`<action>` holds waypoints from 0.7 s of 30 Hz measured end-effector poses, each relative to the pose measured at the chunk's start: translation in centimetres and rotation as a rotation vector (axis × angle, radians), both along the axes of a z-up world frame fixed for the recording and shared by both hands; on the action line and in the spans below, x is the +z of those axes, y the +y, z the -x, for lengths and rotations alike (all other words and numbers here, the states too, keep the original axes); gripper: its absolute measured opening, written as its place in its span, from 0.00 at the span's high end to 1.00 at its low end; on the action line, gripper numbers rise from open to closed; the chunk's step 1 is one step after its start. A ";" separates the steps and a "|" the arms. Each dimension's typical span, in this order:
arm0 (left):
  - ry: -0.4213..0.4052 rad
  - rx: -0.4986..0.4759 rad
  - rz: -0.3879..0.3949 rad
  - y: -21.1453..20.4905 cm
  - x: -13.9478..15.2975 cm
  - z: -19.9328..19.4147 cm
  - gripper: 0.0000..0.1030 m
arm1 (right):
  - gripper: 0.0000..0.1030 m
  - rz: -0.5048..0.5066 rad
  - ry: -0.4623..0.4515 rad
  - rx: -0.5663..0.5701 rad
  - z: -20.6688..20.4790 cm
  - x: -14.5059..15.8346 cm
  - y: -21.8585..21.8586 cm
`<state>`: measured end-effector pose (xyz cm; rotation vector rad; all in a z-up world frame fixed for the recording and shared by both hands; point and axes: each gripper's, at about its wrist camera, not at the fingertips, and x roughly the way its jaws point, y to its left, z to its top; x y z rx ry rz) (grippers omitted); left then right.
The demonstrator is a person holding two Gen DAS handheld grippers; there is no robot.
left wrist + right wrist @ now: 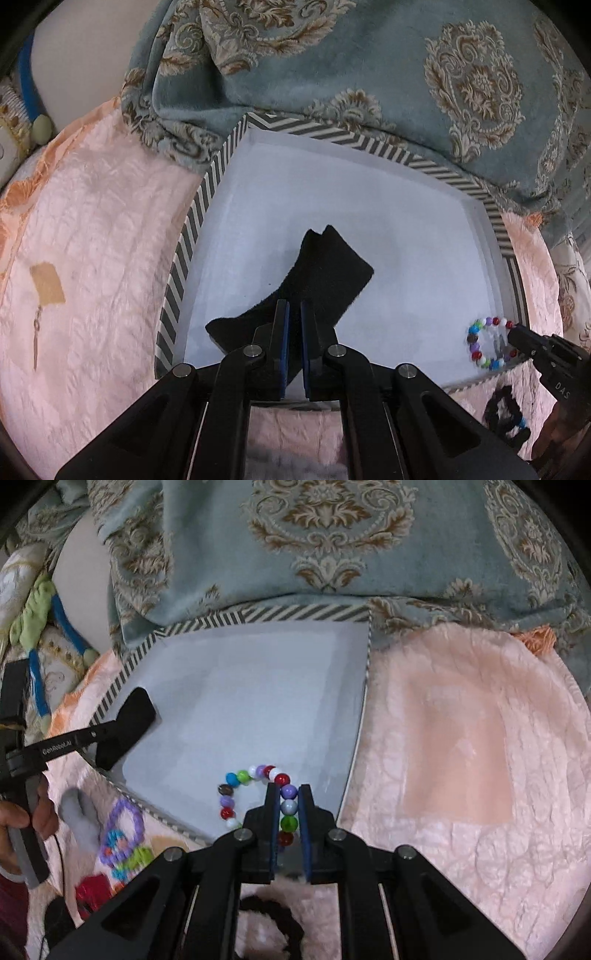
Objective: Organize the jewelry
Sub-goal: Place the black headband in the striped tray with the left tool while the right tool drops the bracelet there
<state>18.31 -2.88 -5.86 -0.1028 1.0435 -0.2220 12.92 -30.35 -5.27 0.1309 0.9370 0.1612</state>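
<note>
We lower both loads gently into the tray (207,192): left tongs (293,314) clamp the black pad (332,273) over its middle, right tongs (288,794) pinch the bracelet (258,794) at its near-right corner

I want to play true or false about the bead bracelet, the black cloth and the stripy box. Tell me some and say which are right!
1. The right gripper is shut on the colourful bead bracelet. True.
2. The left gripper holds a black cloth. True.
3. The bracelet's beads are all red. False: they are blue, green, white, purple, red and brown.
4. The striped-rim box is full of jewelry. False: its white inside is mostly bare, with only the cloth and the bracelet over it.
5. The box sits on a pink bedspread. True.
6. The blanket behind the box is plain yellow. False: it is blue-green with a brown floral pattern.
</note>
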 end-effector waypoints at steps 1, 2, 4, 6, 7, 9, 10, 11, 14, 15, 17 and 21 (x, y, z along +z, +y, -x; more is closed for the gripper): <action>-0.002 0.004 -0.003 0.0 0.1 0.3 1.00 | 0.91 0.016 -0.002 0.003 0.2 0.0 0.1; -0.013 0.010 -0.006 0.0 0.2 0.7 1.00 | 0.91 0.025 0.002 0.008 0.4 -0.1 0.2; -0.033 0.021 -0.025 -0.1 0.8 1.1 1.00 | 0.87 0.027 0.012 0.015 0.4 0.0 0.4; -0.045 0.028 -0.040 0.0 1.3 1.5 0.95 | 0.78 0.012 -0.003 0.010 0.9 0.6 0.5; -0.048 0.029 -0.044 0.1 1.6 1.7 0.89 | 0.70 0.007 -0.015 0.006 1.3 0.9 0.4; -0.055 0.030 -0.048 0.3 2.4 2.3 0.86 | 0.63 -0.001 -0.048 -0.002 1.9 1.9 0.5; -0.061 0.029 -0.050 0.2 2.7 2.6 0.86 | 0.62 -0.006 -0.065 -0.006 2.3 2.4 0.6; -0.072 0.027 -0.053 0.2 3.2 3.1 0.86 | 0.62 -0.009 -0.077 -0.008 2.6 2.8 0.7; -0.113 0.034 -0.071 0.3 4.7 5.2 0.86 | 0.56 -0.009 -0.106 -0.012 3.9 4.0 1.2; -0.118 0.039 -0.073 0.4 5.0 5.6 0.86 | 0.53 -0.004 -0.115 -0.011 4.4 4.3 1.4; -0.131 0.045 -0.073 0.5 5.8 6.7 0.86 | 0.51 0.018 -0.131 -0.005 5.5 4.9 2.1; -0.165 0.050 -0.093 0.7 7.2 9.4 0.86 | 0.48 0.038 -0.160 0.000 8.0 6.1 3.2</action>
